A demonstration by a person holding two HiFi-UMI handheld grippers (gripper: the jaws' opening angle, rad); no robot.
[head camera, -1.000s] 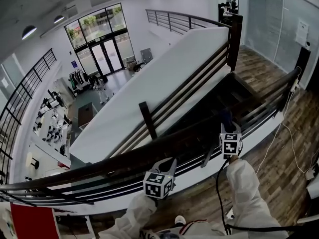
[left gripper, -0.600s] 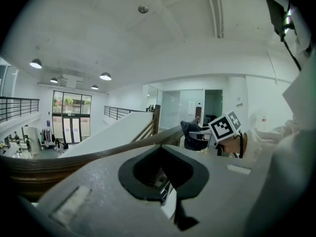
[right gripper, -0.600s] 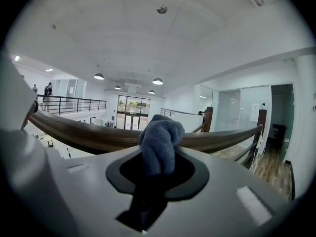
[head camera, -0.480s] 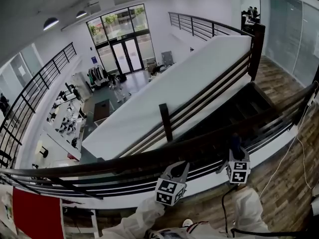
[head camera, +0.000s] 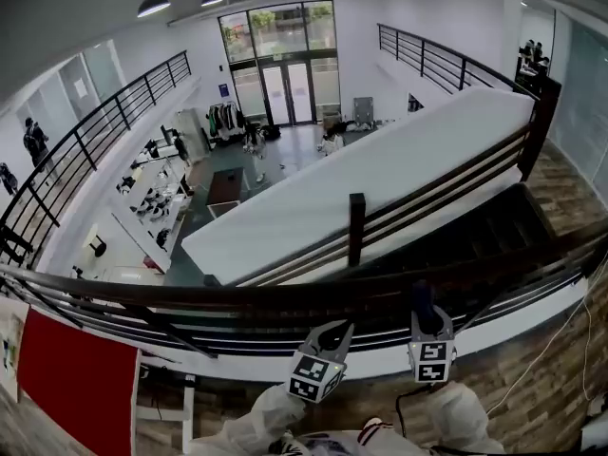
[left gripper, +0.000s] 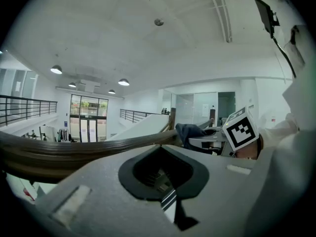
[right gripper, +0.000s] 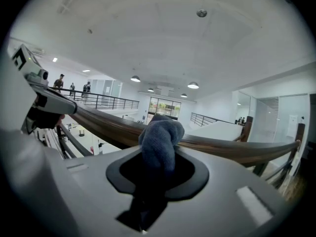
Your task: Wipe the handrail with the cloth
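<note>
The right gripper (head camera: 425,329) has its jaws clamped on a soft, dark blue cloth (right gripper: 159,137). The bunched cloth sticks up past the jaws and sits against the long, dark brown wooden handrail (head camera: 237,297), on the right part of the rail in the head view. The left gripper (head camera: 330,342) is near it, on its left, close to the same rail. Its jaws are together, with nothing between them. Far beyond the rail, tall glass doors (head camera: 290,93) stand at the end of a big white hall.
</note>
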